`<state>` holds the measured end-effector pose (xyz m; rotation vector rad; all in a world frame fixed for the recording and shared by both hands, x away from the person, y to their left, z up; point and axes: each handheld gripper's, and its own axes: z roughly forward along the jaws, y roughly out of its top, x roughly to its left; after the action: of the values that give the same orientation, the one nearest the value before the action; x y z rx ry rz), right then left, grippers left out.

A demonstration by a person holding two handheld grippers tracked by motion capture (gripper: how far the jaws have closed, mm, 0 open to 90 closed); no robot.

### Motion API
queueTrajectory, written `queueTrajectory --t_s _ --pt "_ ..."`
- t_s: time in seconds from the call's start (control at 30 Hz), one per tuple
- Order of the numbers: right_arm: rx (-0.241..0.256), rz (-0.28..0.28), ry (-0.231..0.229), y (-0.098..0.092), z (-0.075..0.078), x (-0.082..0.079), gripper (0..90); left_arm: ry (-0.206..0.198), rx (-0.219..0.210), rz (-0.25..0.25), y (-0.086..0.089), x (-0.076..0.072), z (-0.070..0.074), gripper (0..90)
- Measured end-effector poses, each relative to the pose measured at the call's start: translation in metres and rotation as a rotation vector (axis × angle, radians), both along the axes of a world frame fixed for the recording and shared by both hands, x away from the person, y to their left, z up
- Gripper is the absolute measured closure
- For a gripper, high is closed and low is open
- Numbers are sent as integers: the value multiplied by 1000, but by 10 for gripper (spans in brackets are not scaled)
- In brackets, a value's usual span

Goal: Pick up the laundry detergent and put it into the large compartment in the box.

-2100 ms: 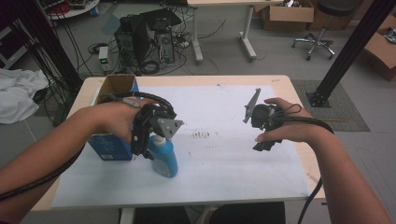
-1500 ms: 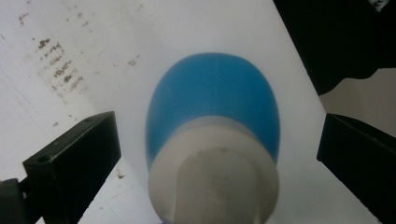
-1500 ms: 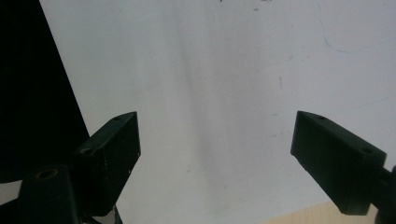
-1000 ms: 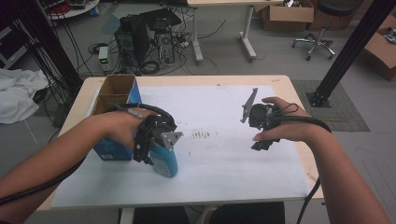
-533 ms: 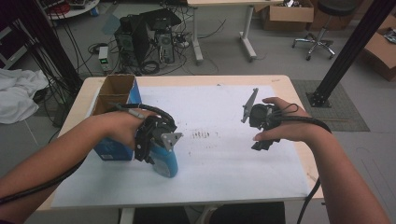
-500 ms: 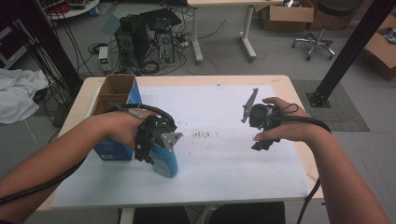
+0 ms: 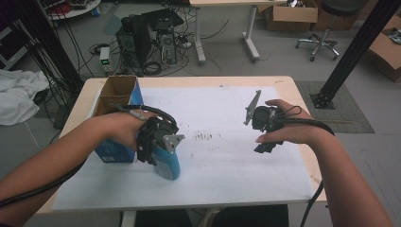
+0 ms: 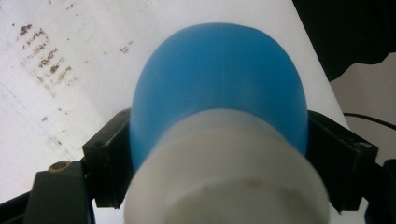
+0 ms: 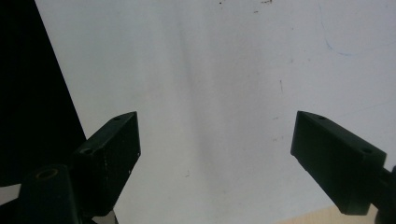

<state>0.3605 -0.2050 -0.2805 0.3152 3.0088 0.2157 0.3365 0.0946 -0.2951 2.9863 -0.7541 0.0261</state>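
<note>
A blue bottle [image 7: 169, 166] with a white cap lies tilted over the white sheet at the table's front left. My left gripper [image 7: 158, 150] is shut on it; in the left gripper view both jaws press the blue bottle [image 8: 219, 88] just past its white cap [image 8: 224, 177]. My right gripper [image 7: 263, 142] hovers over the right half of the sheet, held by a hand. Its jaws stand wide apart, and between them lies bare white paper [image 9: 219, 93].
An open cardboard box [image 7: 115, 94] with a blue side stands at the table's left, just behind my left hand. Dark smudges [image 7: 203, 137] mark the middle of the white sheet. The wooden table edge [image 7: 302, 109] runs close to my right hand.
My left gripper and the blue bottle have shifted slightly toward the near edge and left. The right gripper has stayed in place.
</note>
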Motion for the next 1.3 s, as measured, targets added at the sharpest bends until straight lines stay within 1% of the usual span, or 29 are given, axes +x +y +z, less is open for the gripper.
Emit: queueTrajectory --t_s 0.1,0.2,0.4,0.57,0.77,0.83,0.97,1.0,1.03,1.13,1.3 --pt "0 -1 -2 0 0 0 158 4 5 4 -1 0 -1 220" --pt "2 -3 -4 -1 0 0 159 -4 13 -4 -2 0 -2 244" --pt "2 -2 -5 -1 0 1 159 3 24 -3 -3 0 -3 297" --pt "5 -3 -2 0 -2 1 158 3 24 6 -2 -1 -3 301" --pt "4 -3 -5 1 -2 2 159 -6 27 -3 -3 -1 -2 315" --pt "8 0 -3 1 -3 2 159 -4 28 4 -4 0 -2 329" --pt "7 -2 -7 2 -3 3 159 -11 31 -5 -5 0 -2 355" --pt "7 -2 -7 2 -3 3 159 -17 36 -8 -5 0 -2 355" --pt "6 -2 -6 2 -3 3 159 -24 39 -10 -5 -1 -2 378" --pt "8 -3 -4 2 -3 3 159 -34 43 -19 -6 -2 -2 379" --pt "10 -4 -2 3 -5 4 159 -30 49 -19 -6 -1 -2 385"
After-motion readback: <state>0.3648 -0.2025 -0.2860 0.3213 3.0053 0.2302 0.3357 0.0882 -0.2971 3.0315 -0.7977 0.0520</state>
